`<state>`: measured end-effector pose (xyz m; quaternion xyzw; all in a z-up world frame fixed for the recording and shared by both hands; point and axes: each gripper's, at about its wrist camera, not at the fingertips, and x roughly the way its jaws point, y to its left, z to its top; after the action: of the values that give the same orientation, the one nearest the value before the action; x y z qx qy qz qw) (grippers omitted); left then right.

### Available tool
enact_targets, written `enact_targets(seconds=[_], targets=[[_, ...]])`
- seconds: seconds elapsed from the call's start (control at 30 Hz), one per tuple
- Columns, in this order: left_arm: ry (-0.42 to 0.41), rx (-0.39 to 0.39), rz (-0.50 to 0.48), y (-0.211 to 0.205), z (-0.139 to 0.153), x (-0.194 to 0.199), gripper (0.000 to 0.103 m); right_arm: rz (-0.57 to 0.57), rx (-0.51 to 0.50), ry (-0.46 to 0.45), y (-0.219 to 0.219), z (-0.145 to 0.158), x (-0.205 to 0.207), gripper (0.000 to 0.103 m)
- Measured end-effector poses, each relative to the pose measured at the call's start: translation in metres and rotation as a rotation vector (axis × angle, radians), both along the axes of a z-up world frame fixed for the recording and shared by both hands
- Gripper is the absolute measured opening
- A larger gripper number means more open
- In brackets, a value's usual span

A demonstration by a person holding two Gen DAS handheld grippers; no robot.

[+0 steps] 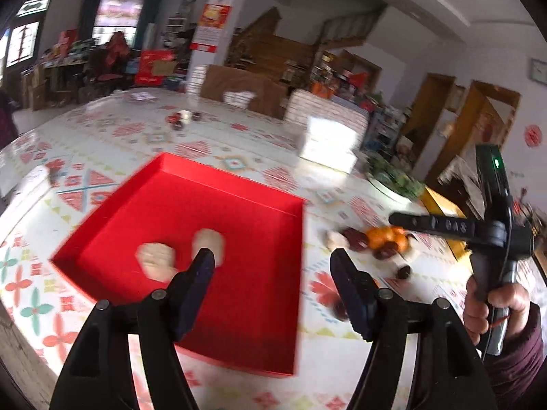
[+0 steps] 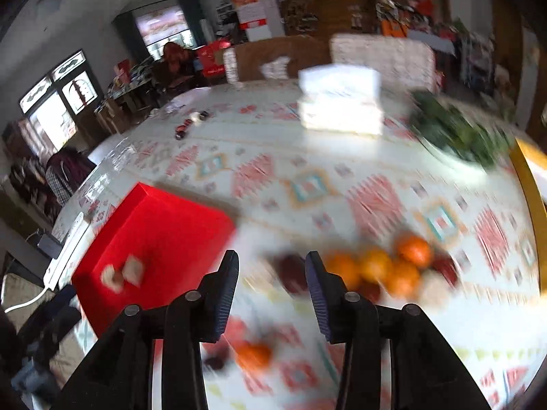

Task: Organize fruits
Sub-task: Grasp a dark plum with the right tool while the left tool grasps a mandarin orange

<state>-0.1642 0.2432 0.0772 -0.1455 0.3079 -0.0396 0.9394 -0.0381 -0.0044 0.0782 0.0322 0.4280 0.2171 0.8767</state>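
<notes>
A red tray (image 1: 239,225) lies on the patterned tablecloth with two pale lumps (image 1: 155,259) in it. My left gripper (image 1: 273,263) hovers open over the tray's right edge, nothing between its fingers. To its right lies a pile of oranges (image 1: 386,237) and dark red dates (image 1: 355,239). A hand (image 1: 492,307) holds the right gripper above that pile. In the blurred right wrist view my right gripper (image 2: 272,263) stands open over the cloth. A dark red fruit (image 2: 290,273) lies on the table below the gap. The oranges (image 2: 376,266) sit just right of it, the tray (image 2: 164,225) to the left.
A white box stack (image 2: 342,102) stands at the back of the table, a plate of greens (image 2: 458,136) at the back right. One loose orange (image 2: 253,355) and a dark fruit (image 2: 215,362) lie near the front. A white power strip (image 2: 65,249) sits by the left table edge.
</notes>
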Motion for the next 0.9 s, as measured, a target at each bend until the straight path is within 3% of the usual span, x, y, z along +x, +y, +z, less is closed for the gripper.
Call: enact_targets(seconds=[0.17,0.37,0.67,0.83,0.9], targets=[[0.035,0.017,-0.118,-0.042,-0.011,0.009,0.070,0.004,0.024,0.042,-0.038,-0.031,-0.030,0.044],[0.058,0.041,-0.167,-0.068,-0.016,0.010,0.069,-0.069,-0.035,-0.006,-0.053,-0.049,-0.032,0.044],[0.132,0.205,-0.263,-0.129,-0.038,0.036,0.069,-0.076,-0.021,0.014,-0.062,-0.072,-0.006,0.043],[0.165,0.261,-0.294,-0.151,-0.051,0.056,0.068,-0.065,-0.023,0.000,-0.061,-0.073,-0.008,0.030],[0.181,0.265,-0.302,-0.155,-0.055,0.064,0.064,-0.063,-0.035,-0.011,-0.059,-0.073,-0.010,0.030]])
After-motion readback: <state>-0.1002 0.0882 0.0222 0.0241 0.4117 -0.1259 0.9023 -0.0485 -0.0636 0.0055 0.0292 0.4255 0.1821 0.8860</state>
